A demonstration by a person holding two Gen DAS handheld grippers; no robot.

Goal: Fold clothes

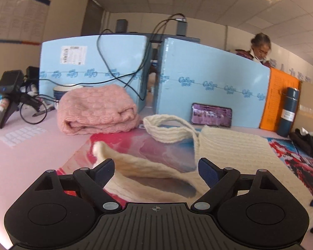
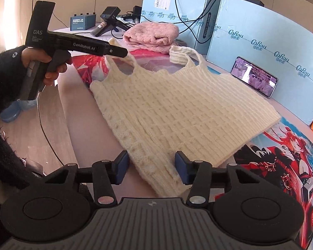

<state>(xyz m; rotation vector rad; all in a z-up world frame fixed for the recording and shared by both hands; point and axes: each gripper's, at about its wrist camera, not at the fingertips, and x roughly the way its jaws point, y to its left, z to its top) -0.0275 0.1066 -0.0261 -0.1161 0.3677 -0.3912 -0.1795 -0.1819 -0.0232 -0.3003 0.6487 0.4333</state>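
A cream knitted vest (image 2: 177, 112) lies spread on the printed mat, straps toward the far side; it also shows in the left wrist view (image 1: 229, 145). My left gripper (image 1: 156, 166) is open, its fingers either side of the vest's left shoulder strap (image 1: 135, 162), just above it. From the right wrist view the left gripper tool (image 2: 83, 45) hovers over that strap. My right gripper (image 2: 150, 166) is open, its fingers straddling the vest's near bottom corner (image 2: 156, 166). A folded pink knit (image 1: 98, 108) lies behind.
Light blue foam boards (image 1: 215, 87) wall the back of the table. A phone (image 1: 211, 114) leans against them. A blue flask (image 1: 288, 112) and dark cloth (image 1: 306, 141) sit at right. Another gripper tool (image 1: 8, 95) and cables lie at left.
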